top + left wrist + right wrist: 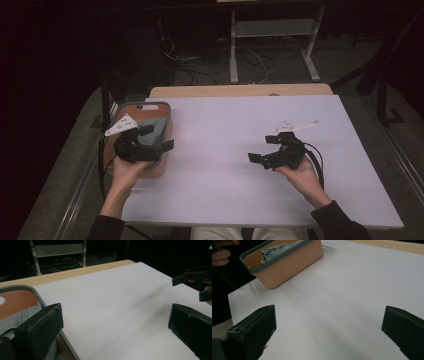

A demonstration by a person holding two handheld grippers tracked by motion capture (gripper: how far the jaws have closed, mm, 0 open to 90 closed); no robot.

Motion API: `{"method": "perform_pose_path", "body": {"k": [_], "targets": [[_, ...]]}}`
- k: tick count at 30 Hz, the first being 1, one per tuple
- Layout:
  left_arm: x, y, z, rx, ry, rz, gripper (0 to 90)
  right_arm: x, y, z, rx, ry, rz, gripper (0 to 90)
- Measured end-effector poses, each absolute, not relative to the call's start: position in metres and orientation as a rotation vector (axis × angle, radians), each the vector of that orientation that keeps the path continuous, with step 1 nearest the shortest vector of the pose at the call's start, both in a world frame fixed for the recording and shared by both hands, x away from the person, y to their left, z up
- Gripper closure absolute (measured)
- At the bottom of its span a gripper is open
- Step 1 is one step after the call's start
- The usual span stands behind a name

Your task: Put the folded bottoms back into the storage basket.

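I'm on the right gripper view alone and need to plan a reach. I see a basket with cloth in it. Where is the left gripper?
Observer: The left gripper hangs over the basket, at the table's left edge.
Operator: Is it holding the cloth?
Observer: No. In the left gripper view its jaws stand wide apart, with the cloth below the left jaw and nothing between them.
Operator: And my own gripper, where is it on the table?
Observer: The right gripper is over the white board, right of centre, jaws open and pointing left toward the basket.
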State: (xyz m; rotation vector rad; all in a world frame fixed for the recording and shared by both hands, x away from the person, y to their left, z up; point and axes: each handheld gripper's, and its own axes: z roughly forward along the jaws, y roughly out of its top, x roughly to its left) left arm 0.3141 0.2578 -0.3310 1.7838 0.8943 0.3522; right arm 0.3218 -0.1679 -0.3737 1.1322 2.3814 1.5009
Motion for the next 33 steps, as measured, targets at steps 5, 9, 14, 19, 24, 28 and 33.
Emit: {"method": "perform_pose_path", "body": {"k": [5,9,14,19,24,28,33], "targets": [[0.312,0.250,-0.337,1.796,0.884,0.339,0.0,0.317,-0.179,-0.378,1.148,2.359,1.507,0.0],[0.309,0.245,-0.344,1.800,0.876,0.321,0.0,0.311,-0.186,-0.384,1.164,2.360,1.488,0.0],[0.306,0.240,-0.355,1.818,0.868,0.302,0.0,0.305,-0.195,-0.391,1.180,2.356,1.480,0.0],[0.303,0.235,-0.367,1.847,0.869,0.266,0.0,0.298,-0.204,-0.395,1.178,2.349,1.478,0.0],[0.296,0.229,-0.376,1.902,0.847,0.257,0.0,0.293,-0.213,-0.399,1.167,2.323,1.486,0.0],[0.293,0.225,-0.379,1.912,0.836,0.243,0.0,0.289,-0.221,-0.401,1.174,2.303,1.496,0.0],[0.291,0.221,-0.384,1.937,0.821,0.229,0.0,0.284,-0.231,-0.405,1.169,2.279,1.517,0.0]]}}
